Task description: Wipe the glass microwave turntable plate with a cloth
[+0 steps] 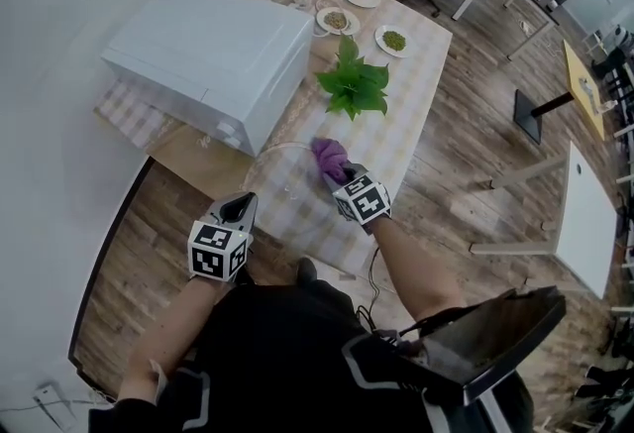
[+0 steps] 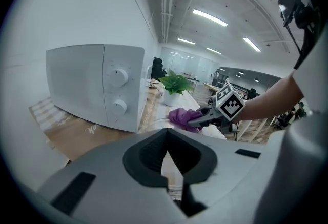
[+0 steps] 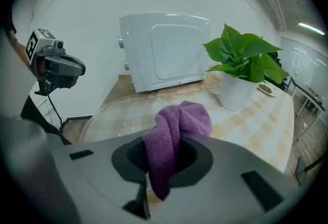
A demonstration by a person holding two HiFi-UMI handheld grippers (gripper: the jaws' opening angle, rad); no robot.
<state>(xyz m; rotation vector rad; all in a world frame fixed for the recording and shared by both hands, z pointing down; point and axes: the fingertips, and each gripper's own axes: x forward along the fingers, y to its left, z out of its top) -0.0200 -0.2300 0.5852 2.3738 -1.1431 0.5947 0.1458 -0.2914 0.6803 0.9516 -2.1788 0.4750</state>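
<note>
Cloth (image 3: 177, 128) clamped in right gripper (image 1: 340, 179), at glass plate (image 1: 269, 173) edge.

We hold our left gripper (image 1: 242, 207) raised just off the near-left rim of the glass plate (image 1: 269, 173). Its jaws are pressed together with nothing between them, and the left forearm runs back to our body. Our right gripper (image 1: 335, 171) reaches over the plate's far-right side, jaws clamped on the purple cloth (image 1: 328, 155), with the right arm stretched forward.
</note>
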